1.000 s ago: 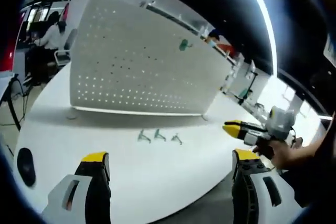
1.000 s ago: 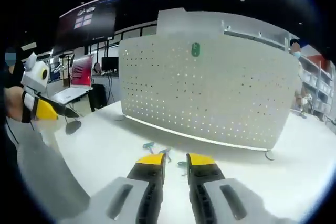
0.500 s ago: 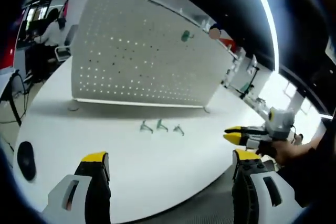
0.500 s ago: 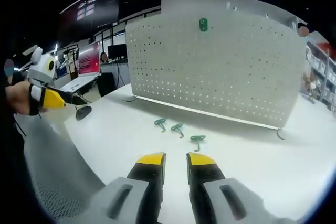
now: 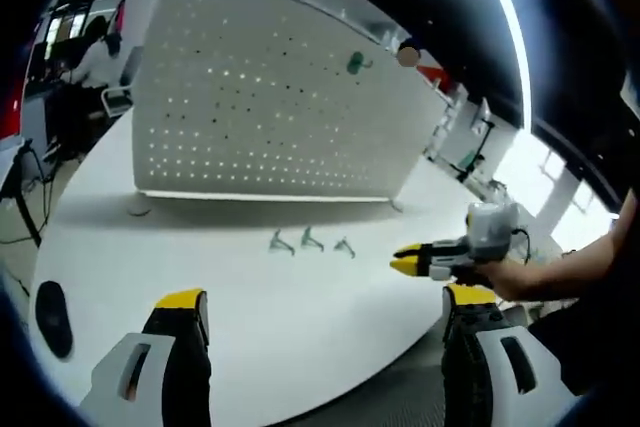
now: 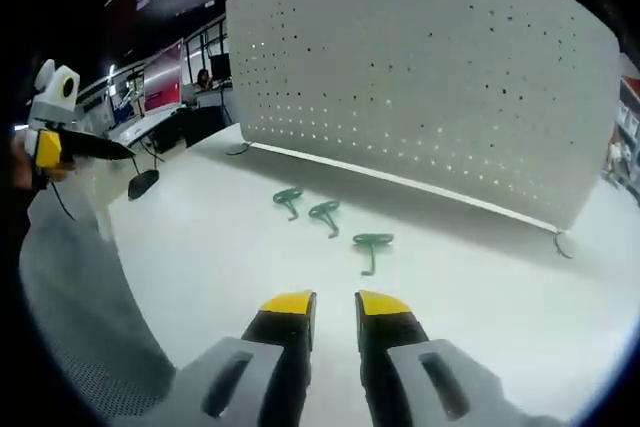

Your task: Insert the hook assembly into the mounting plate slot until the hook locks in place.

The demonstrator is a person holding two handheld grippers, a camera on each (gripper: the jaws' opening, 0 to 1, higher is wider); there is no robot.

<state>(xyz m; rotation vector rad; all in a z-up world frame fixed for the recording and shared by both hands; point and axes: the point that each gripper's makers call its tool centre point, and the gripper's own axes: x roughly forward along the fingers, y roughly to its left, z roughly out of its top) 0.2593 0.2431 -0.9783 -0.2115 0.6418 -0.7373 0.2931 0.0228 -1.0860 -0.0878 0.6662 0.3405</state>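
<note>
A white perforated mounting plate [image 5: 260,97] stands upright on the white table [image 5: 250,347], with one green hook [image 5: 357,63] hanging near its top. Three loose green hooks [image 5: 312,239] lie in a row in front of it. In the right gripper view the same plate [image 6: 430,77] rises ahead, with the nearest loose hook [image 6: 372,243] just beyond my right gripper [image 6: 335,304], which is shut and holds nothing. That right gripper [image 5: 405,262] also reaches in over the table in the left gripper view, held by a hand. My left gripper [image 5: 325,302] is wide open and holds nothing.
A dark computer mouse [image 6: 143,184] lies on the table's left side. The table's rounded front edge [image 5: 400,347] drops to grey floor. My left gripper [image 6: 60,142] hovers off the table's left. Desks, screens and a seated person fill the background.
My right gripper has moved forward over the table toward the three loose hooks, which now lie closer to its jaws. The left gripper has stayed nearly still.
</note>
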